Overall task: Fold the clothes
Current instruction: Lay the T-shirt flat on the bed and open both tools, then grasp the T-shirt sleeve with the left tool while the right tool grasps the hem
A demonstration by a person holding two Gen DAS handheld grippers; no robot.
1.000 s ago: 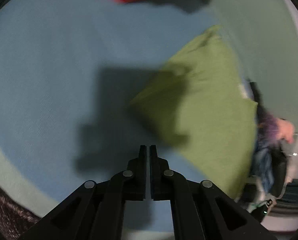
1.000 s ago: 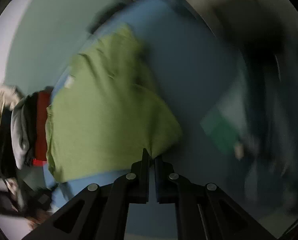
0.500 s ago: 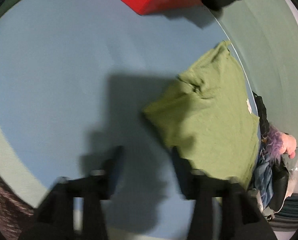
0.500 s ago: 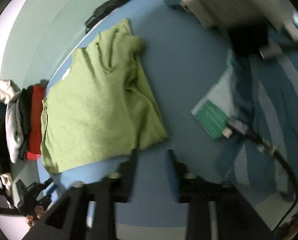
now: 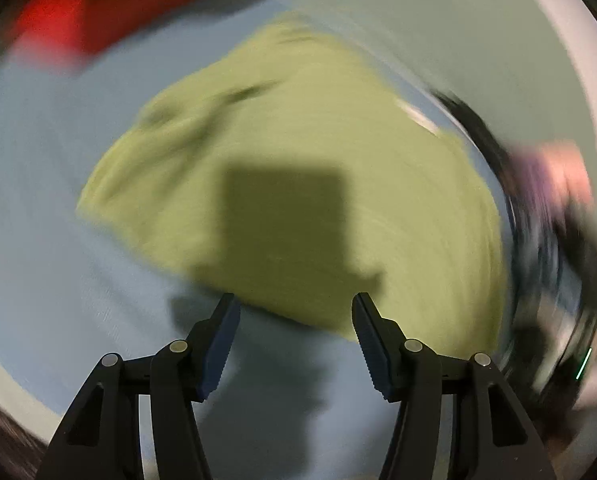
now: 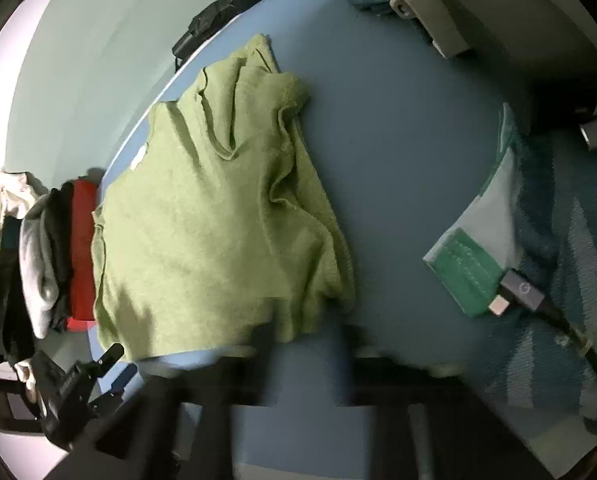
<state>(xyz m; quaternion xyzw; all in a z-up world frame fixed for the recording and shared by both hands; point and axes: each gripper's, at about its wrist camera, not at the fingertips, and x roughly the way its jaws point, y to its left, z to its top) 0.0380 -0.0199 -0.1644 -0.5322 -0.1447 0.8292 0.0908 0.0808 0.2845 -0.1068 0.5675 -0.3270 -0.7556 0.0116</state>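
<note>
I read the left gripper [image 5: 296,320] as open: its jaws stand wide apart with nothing between them, whereas a second ago they were shut. It has swung across so that the green garment [image 5: 298,184], earlier off to its right, now lies directly ahead, its near edge just beyond the fingertips. The view is smeared by that motion.

The right gripper [image 6: 304,344] is blurred; its jaws have just been closing, and no cloth is between them. The garment's near corner [image 6: 334,300] lies just ahead of them, released onto the blue surface [image 6: 398,160].

I judge one fold is laid and the next grasp falls to the left gripper.

No container is in view; a stack of clothes [image 6: 58,260], red, grey and black, sits to the right gripper's left.
</note>
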